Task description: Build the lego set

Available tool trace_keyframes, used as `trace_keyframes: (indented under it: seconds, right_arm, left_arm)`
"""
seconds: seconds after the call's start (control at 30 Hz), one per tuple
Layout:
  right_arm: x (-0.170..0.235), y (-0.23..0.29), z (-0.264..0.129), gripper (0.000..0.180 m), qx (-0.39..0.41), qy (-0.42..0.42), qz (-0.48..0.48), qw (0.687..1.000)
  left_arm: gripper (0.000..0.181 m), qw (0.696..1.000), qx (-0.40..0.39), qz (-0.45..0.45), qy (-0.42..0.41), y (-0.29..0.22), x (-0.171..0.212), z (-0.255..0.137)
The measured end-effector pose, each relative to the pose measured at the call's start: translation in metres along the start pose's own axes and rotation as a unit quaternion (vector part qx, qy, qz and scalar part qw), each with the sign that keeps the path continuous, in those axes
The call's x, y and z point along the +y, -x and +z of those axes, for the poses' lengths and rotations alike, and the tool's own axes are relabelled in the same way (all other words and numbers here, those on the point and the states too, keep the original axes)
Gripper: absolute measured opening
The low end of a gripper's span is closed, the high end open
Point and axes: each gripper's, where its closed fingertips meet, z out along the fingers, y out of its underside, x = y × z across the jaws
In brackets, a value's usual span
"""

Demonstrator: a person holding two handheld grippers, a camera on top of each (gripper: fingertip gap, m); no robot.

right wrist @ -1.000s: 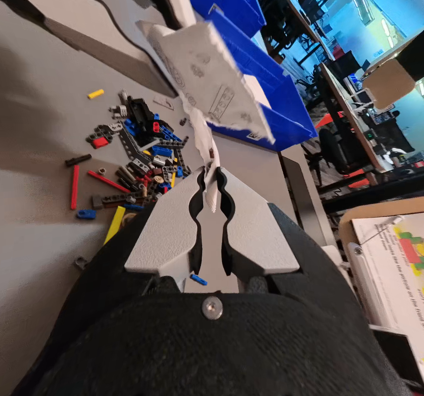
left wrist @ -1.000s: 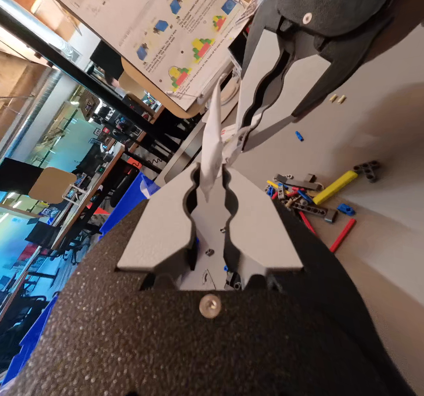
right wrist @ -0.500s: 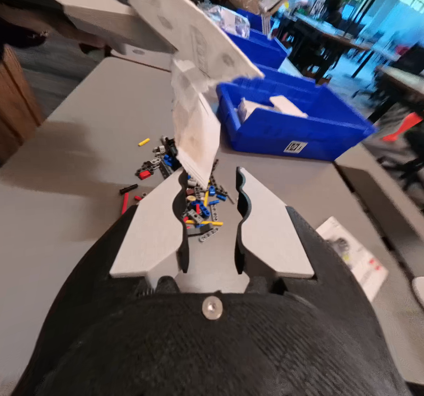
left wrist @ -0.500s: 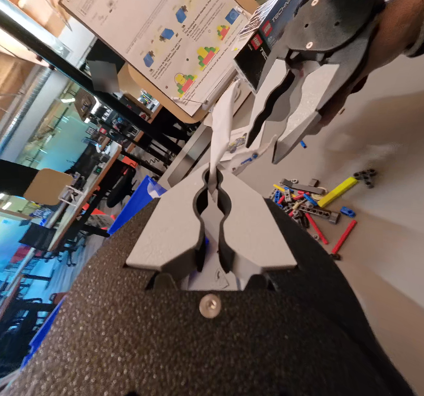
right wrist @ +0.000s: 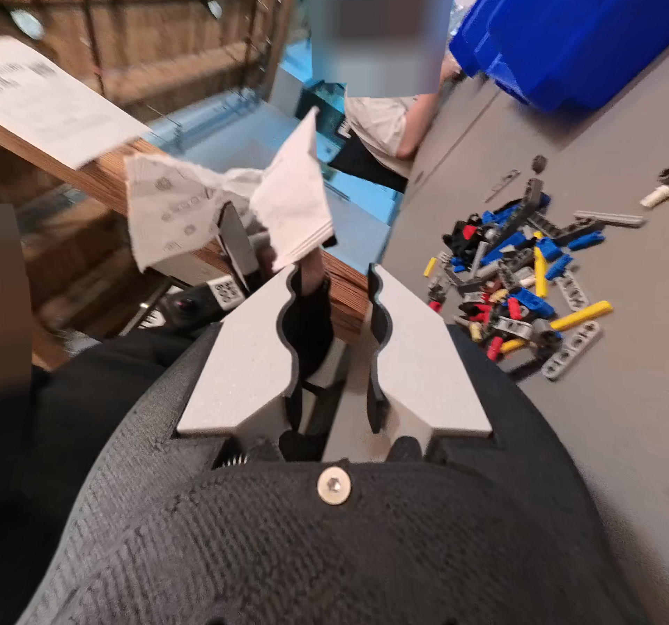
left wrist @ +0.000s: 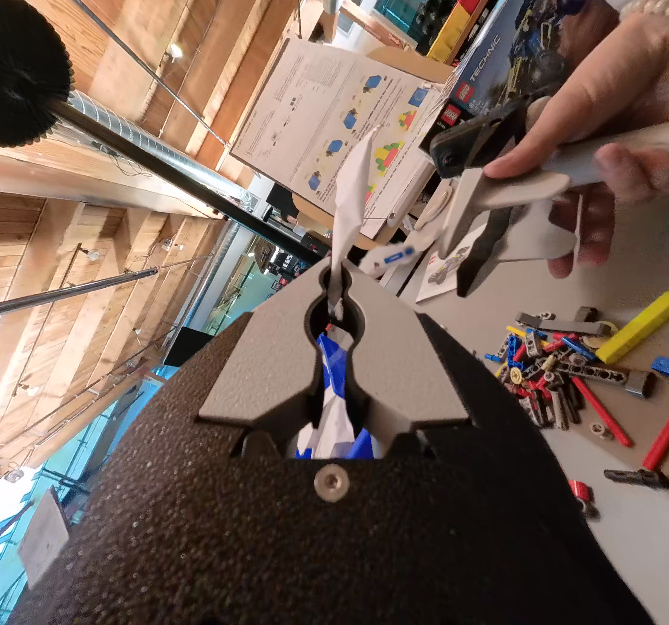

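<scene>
Handheld grippers: black textured bodies, pale grey fingers

Each of the 2 grippers, left gripper [left wrist: 336, 283] and right gripper [right wrist: 333, 274], has a rough black shell, 1 silver hex screw at its centre, and 2 flat grey fingers [left wrist: 275, 361] with wavy dark inner edges. The person's hand [left wrist: 593, 126] wears a pale beaded bracelet [left wrist: 648, 6].

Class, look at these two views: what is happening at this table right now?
A person is working with two hand-held grippers. The left gripper is shut on a torn white paper bag, held up off the grey table. The right gripper is open and empty. The loose Lego pieces lie in a pile, unassembled.
</scene>
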Motion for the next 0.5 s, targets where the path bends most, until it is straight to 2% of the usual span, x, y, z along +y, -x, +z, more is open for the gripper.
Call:
trace_keyframes:
  seconds: [0.17, 0.3, 0.43, 0.5]
  right_arm:
    - [-0.002, 0.022, -0.003, 0.043, -0.080, -0.010, 0.023, 0.996]
    - [-0.005, 0.018, -0.006, 0.045, -0.076, -0.021, 0.028, 0.997]
    - [-0.012, 0.014, -0.004, 0.040, -0.084, -0.050, 0.057, 0.994]
    - [-0.017, 0.014, -0.007, 0.027, -0.089, -0.067, 0.062, 0.992]
  left_arm:
    - [0.000, 1.000, -0.015, 0.001, 0.002, 0.007, 0.003, 0.004]
    - [0.000, 1.000, -0.018, -0.009, 0.000, 0.007, 0.004, 0.004]
    - [0.000, 1.000, -0.009, -0.006, -0.005, 0.002, 0.002, 0.005]
    - [0.000, 1.000, -0.002, -0.009, -0.009, -0.001, 0.002, 0.005]
